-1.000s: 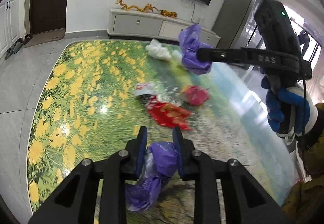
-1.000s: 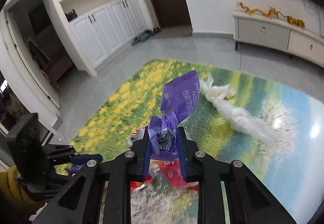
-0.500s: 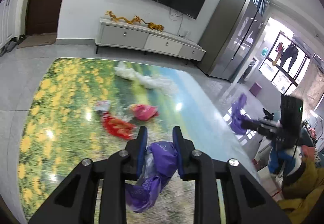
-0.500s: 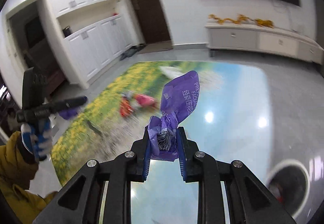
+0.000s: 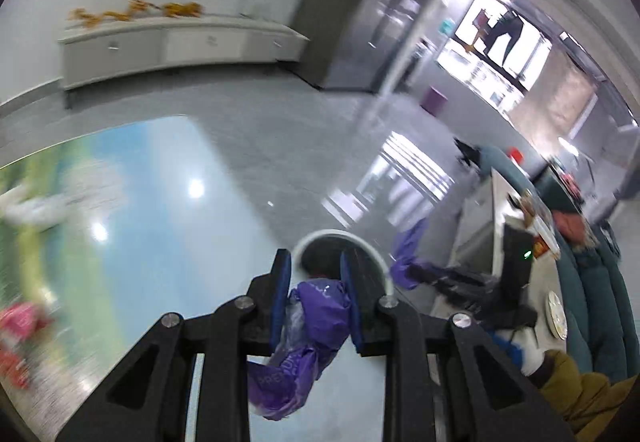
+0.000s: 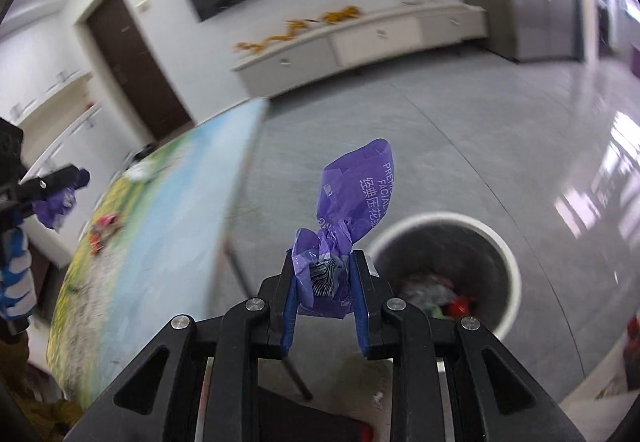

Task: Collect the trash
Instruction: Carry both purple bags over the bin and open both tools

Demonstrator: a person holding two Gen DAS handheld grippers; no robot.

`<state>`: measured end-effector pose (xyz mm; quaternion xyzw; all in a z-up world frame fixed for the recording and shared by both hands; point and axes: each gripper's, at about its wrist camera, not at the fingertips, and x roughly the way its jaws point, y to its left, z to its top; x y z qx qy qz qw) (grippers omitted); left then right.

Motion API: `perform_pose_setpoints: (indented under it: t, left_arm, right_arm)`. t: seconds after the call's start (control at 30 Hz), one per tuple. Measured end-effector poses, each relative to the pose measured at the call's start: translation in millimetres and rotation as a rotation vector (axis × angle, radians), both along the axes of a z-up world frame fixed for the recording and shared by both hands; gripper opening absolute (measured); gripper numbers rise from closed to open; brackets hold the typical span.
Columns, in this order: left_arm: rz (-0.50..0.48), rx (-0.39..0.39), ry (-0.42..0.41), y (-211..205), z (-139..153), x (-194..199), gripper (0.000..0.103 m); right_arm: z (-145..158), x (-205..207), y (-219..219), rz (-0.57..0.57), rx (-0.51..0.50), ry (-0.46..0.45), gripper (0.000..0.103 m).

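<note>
My left gripper point(image 5: 314, 270) is shut on a crumpled purple plastic wrapper point(image 5: 316, 314) that hangs down between its blue pads. Just beyond its fingertips shows the white rim of a round trash bin point(image 5: 344, 236) on the floor. My right gripper point(image 6: 322, 270) is shut on a second purple wrapper point(image 6: 354, 190), which stands up above the pads. The bin point(image 6: 510, 258) sits on the floor to that gripper's right, with several bits of trash inside. Each gripper shows in the other's view, the right gripper point(image 5: 404, 268) beside the bin and the left gripper point(image 6: 60, 178) over the table.
A table with a meadow print point(image 6: 160, 226) stands left of the bin, its thin leg point(image 6: 240, 274) close by. Red wrappers point(image 6: 104, 222) and a white tissue point(image 6: 138, 170) lie on it. A low white cabinet point(image 6: 360, 38) lines the far wall. A sleeve point(image 5: 580, 398) is at right.
Both views have swung off the table toward the grey floor, and the bin has come into view in front of both grippers. Each gripper still holds its purple wrapper.
</note>
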<state>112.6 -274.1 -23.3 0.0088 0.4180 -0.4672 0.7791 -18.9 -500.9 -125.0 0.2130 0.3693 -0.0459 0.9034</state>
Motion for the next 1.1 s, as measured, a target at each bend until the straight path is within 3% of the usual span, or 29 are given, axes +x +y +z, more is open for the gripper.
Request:
perform_pose_setpoints:
  t: [0.27, 0.43, 0.53, 0.57, 0.77, 1.1]
  left_arm:
    - [-0.122, 0.065, 0.087, -146.0, -44.1, 9.3, 0.025]
    - [-0.141, 0.076, 0.146, -193.4, -70.8, 16.1, 0.03]
    - [-0.141, 0.079, 0.163, -210.0, -81.7, 18.8, 0.05]
    - [-0.139, 0.078, 0.164, -211.2, -83.7, 18.4, 0.054]
    - [-0.126, 0.074, 0.154, -202.3, -79.6, 15.1, 0.054]
    - [-0.032, 0.103, 0.015, -108.4, -42.7, 3.8, 0.053]
  right_arm:
    - [-46.1, 12.2, -57.3, -0.092, 0.068, 0.054, 0.026]
    - [-68.0, 20.4, -73.3, -0.12, 0.084, 0.08, 0.032]
    - [-76.4, 23.4, -78.8, -0.144, 0.083, 0.1, 0.041]
    - [-78.1, 23.0, -80.2, -0.152, 0.084, 0.104, 0.044]
    - [-75.8, 10.6, -79.9, -0.19, 0.089, 0.106, 0.045]
    - [-11.1, -10.2, -47.6, -0.157, 0.003, 0.005, 0.045]
